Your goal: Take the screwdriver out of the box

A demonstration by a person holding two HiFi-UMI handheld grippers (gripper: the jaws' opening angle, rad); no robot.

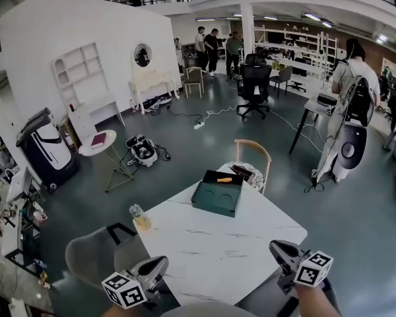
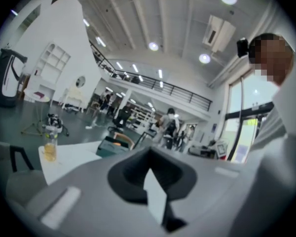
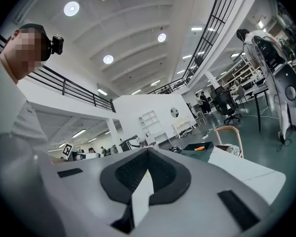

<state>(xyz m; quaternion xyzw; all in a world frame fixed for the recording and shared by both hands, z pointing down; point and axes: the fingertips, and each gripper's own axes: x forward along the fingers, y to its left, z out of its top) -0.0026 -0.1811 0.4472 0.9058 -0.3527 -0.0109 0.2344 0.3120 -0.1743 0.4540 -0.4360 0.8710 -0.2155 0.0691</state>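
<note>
White marble-look table [image 1: 218, 249], one corner pointing away from the person. Surface bare between near edge and far corner; open floor right of the table.

Count on table: 1 green box [image 1: 215, 202], 1 bottle [image 1: 139, 217] of yellowish liquid. Beside table: 2 chairs, a wooden chair [image 1: 251, 143] behind the far corner and a grey chair [image 1: 91, 256] at near left.

Box sits at the far corner, lid open. Bottle stands upright near the left edge, well apart from the box.

Screwdriver [image 1: 224, 179]: lies inside the box. Only an orange handle shows; shaft too small to make out.

Left gripper [image 1: 163, 261]: over the near left edge, fingers closed together, nothing between them. Right gripper [image 1: 274, 246]: beyond the near right edge, fingers likewise pressed together, empty. Both well apart from the box.
</note>
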